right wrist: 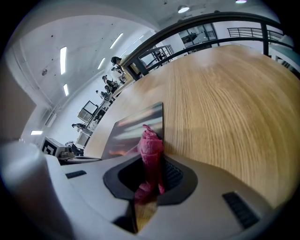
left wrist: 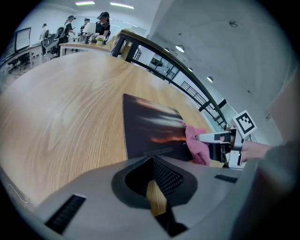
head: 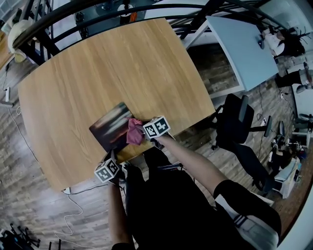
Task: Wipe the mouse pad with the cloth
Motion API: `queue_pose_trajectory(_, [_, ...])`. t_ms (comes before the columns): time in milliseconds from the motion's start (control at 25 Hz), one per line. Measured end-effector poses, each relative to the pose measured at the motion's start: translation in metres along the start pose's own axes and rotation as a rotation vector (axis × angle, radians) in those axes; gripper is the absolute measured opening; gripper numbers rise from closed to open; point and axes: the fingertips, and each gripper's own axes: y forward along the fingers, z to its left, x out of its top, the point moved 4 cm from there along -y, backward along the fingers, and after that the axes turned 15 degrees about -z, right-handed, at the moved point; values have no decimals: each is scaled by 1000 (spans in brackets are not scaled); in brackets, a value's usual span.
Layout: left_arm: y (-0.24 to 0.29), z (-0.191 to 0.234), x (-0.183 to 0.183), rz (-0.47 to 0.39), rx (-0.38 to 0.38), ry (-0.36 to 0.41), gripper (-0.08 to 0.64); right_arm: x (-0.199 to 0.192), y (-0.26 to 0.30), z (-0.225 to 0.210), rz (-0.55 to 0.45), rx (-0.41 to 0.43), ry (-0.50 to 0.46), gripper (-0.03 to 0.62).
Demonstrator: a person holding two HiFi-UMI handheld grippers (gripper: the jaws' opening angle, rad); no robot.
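Observation:
A dark mouse pad point(head: 110, 128) point(left wrist: 147, 129) point(right wrist: 133, 129) lies near the front edge of the wooden table point(head: 122, 63). My right gripper point(head: 145, 134) point(right wrist: 151, 161) is shut on a pink cloth point(head: 134, 132) point(right wrist: 151, 147) point(left wrist: 197, 145), which rests on the pad's right edge. From the left gripper view the right gripper point(left wrist: 213, 138) reaches in from the right. My left gripper point(head: 112, 158) point(left wrist: 152, 161) sits at the pad's near corner with its jaws together. I cannot tell whether it grips the pad.
A black office chair point(head: 239, 122) stands right of the table, with a light blue table point(head: 239, 44) beyond it. A black railing point(head: 98, 10) curves behind. Cables point(head: 73, 210) trail on the floor at the left. People point(left wrist: 84, 26) stand at far desks.

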Motion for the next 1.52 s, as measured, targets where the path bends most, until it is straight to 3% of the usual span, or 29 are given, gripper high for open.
queue_pose_trajectory(360, [0,-1,0,12,-1,16,23,2,-11,-17,19,-25,-37,67])
queue_pose_trajectory(720, [1,0,1,19,-2,14,23,14,-21,-29,63,-85,-276,67])
queue_pose_trajectory(1000, [1,-2,-1,25,27,6,23,27,-25,-39,57,-131,-385,67])
queue_pose_trajectory(1240, [2,-1,0,-1,53,-21,23,71,-30,-35,-46,-117,-382,67])
queue_pose_trajectory(1400, [2,-12,12,-65,32,-66,23,115,-42,-20,-189,-68,-309,67])
queue_pose_trajectory(1520, [-5,-26,34,-132,39,-51,23,149,-57,-4,-310,-30,-256,67])
